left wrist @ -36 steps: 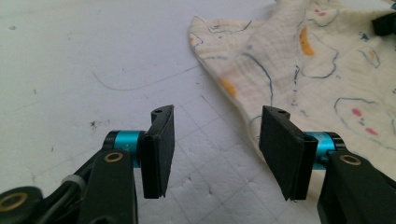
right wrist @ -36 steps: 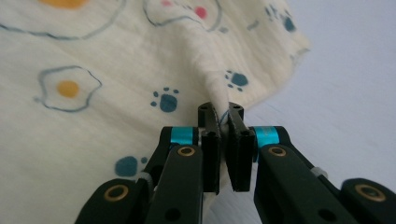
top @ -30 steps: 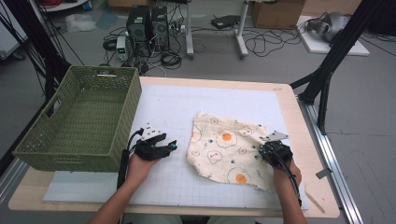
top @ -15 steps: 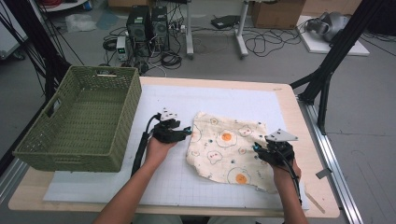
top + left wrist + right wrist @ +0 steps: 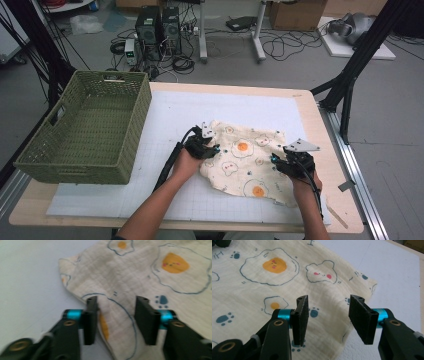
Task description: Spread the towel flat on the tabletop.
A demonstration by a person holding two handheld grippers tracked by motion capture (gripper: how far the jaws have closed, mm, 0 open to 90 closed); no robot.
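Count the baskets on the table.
1. A green basket stands at the table's left edge, left of the cloth.

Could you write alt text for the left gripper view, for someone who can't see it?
Two black jaws of the left gripper stand apart over the edge of a cream cloth printed with fried eggs and paw prints, a raised fold between them. The cloth lies on a white mat.

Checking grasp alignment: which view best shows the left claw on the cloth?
Left gripper view: the left claw straddles a raised fold at the cloth edge, jaws apart. High view shows it small at the cloth's left edge; right gripper view catches a dark corner.
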